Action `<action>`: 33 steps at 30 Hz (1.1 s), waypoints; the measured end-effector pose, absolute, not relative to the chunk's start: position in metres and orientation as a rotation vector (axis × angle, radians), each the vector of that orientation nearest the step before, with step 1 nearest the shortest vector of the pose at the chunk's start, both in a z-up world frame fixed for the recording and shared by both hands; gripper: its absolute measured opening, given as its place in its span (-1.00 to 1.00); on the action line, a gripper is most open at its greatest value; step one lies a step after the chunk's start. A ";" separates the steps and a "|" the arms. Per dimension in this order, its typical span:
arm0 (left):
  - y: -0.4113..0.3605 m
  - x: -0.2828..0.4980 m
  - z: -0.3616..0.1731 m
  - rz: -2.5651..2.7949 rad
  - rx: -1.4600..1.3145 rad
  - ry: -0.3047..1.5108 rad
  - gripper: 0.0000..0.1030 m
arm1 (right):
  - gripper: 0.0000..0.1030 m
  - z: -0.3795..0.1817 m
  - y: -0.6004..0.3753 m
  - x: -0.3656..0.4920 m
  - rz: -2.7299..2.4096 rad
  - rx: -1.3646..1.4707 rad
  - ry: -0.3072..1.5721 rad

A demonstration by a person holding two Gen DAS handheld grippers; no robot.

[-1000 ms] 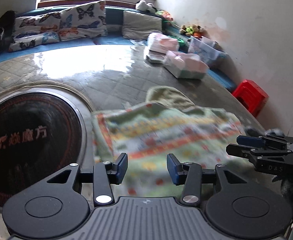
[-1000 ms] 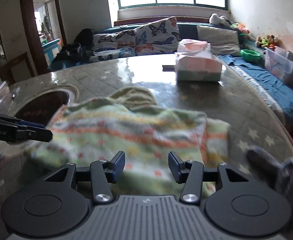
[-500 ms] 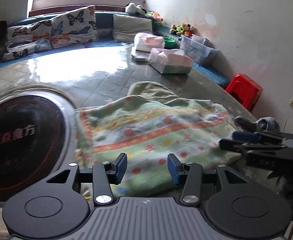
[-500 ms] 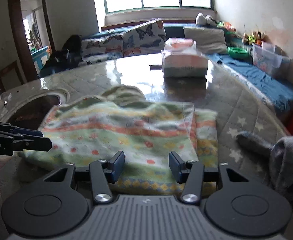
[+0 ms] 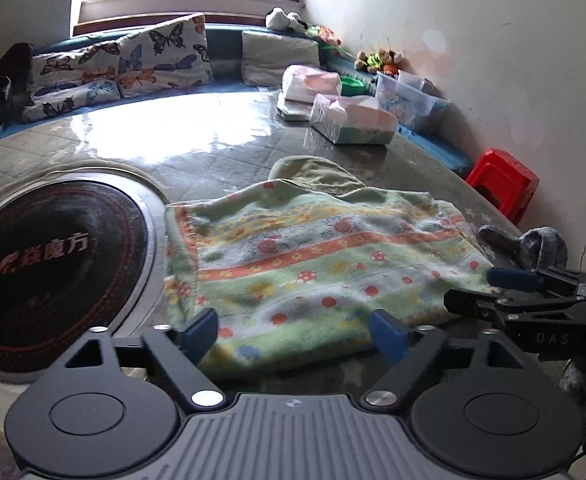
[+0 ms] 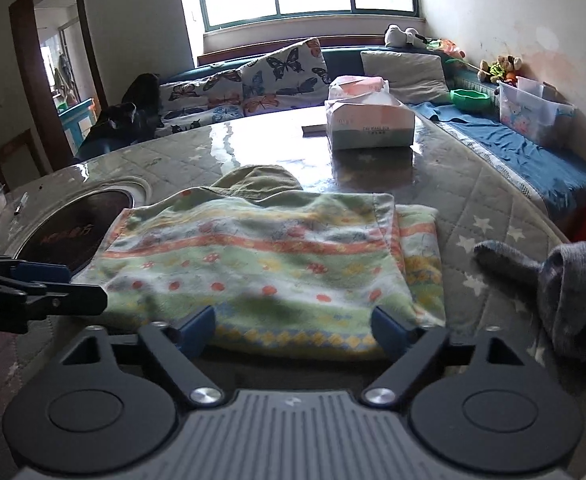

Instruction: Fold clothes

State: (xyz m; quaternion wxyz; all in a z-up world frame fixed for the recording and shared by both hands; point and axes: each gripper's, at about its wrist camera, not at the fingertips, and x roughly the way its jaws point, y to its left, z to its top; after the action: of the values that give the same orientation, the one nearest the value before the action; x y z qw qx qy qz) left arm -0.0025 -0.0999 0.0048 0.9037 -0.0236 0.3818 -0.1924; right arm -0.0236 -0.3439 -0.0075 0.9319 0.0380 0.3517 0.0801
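Both claws have spread their fingers wider than a moment ago, and the garment has stopped rippling and settled flat. Far left sits the round black inset burner [image 5: 49,264] in the grey quilted tabletop [image 6: 481,196]. Next, the left claw [image 5: 293,334] hangs released, gripping nothing, at the near hem. The soft green fleece garment with orange stripes and red dots [image 6: 261,256] lies centre, one side doubled over along its right edge, olive hood [image 6: 259,180] at the far end. It looks light, floppy, clingy; best pinched at hem corners. The right claw [image 6: 293,330] is likewise released. Far right, a grey knitted sock [image 6: 565,280].
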 end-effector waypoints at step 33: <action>-0.087 -0.076 -0.007 -0.357 -0.003 0.781 1.00 | 1.00 -0.009 -0.308 -0.087 0.108 0.039 0.712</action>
State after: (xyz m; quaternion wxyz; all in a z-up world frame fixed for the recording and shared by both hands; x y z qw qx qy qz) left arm -0.0761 -0.0869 -0.0066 0.9092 -0.0013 0.3787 -0.1729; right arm -0.0870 -0.3078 -0.0086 0.9357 0.0193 0.3482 0.0531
